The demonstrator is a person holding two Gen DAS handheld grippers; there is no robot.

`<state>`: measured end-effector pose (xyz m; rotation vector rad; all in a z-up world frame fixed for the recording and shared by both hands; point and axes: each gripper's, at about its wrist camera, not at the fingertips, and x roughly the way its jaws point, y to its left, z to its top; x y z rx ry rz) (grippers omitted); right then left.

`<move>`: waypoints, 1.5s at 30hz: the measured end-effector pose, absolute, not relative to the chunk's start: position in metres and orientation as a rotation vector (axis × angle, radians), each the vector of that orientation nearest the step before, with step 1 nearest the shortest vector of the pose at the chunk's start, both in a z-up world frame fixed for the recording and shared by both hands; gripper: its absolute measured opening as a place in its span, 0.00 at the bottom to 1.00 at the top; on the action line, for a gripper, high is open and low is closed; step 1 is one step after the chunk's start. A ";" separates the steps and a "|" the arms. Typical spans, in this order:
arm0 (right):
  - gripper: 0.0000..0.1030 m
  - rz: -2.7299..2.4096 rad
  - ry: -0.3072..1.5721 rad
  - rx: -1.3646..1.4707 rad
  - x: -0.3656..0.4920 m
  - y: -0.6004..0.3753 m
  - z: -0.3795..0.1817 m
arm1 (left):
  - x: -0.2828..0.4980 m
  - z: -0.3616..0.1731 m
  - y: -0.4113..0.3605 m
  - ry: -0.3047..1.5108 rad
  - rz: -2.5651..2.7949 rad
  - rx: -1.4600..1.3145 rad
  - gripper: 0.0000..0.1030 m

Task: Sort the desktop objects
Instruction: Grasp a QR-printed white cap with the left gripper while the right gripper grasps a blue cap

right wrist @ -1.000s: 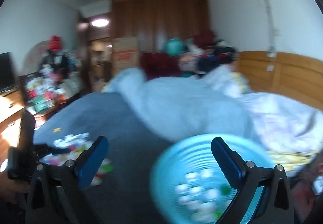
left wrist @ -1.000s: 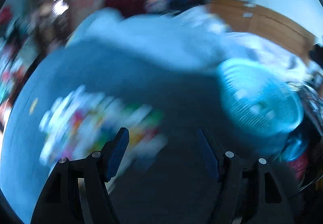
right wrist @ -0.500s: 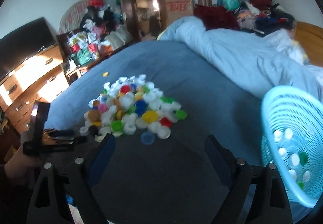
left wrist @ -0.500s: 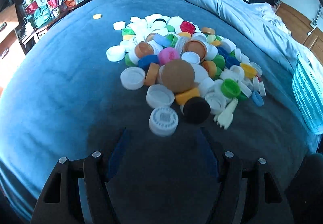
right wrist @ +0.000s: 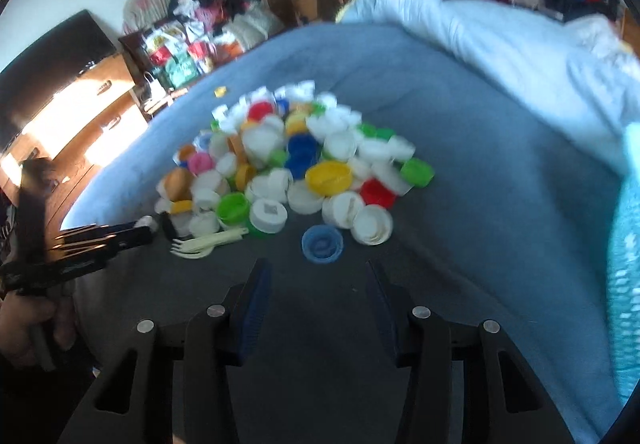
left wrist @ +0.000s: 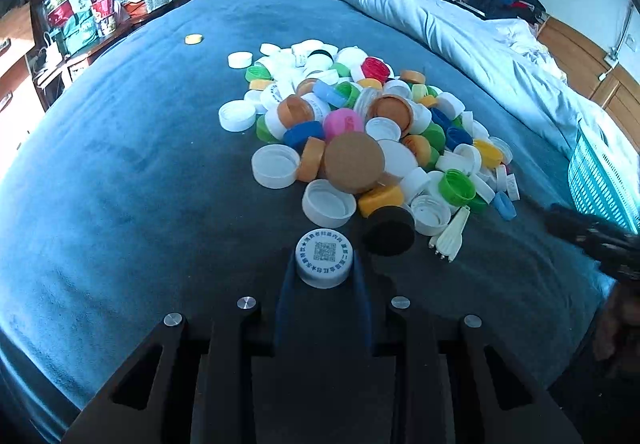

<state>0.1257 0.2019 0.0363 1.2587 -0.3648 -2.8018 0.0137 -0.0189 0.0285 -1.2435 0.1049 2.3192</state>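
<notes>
Since my left gripper [left wrist: 324, 264] has just closed on the white printed cap [left wrist: 324, 258] at the 6 o'clock edge of the cap pile [left wrist: 360, 132], the pinch is my first worry: the pads hold only the lower rim, so a tilt on the lift could squirt the cap out onto the bed [left wrist: 120, 164]. The black cap [left wrist: 390, 230] lies just beside it at 3 o'clock, and a sideways drag could knock it and the cream fork [left wrist: 450, 234] about. My right gripper [right wrist: 316, 286] has been narrowing its jaws, which stand apart with nothing between them; the blue cap [right wrist: 322, 243] lies just ahead at 12 o'clock. That view is smeared, so I think, without being sure, that I am lined up. If I close off-centre, the cap may skate on the soft cover. The basket [left wrist: 604, 180] waits at 3 o'clock, and both hands crossing there could collide.
</notes>
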 end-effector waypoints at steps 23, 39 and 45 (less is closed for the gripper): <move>0.32 -2.886 -0.323 1.269 0.123 0.177 0.065 | 0.022 0.064 -0.014 0.171 2.381 -1.197 0.24; 0.32 -3.003 -0.100 0.953 0.174 0.143 0.170 | 0.040 0.133 0.021 0.289 2.449 -1.037 0.24; 0.32 -3.053 -0.099 0.922 0.183 0.159 0.183 | 0.045 0.149 0.043 0.317 2.437 -0.998 0.24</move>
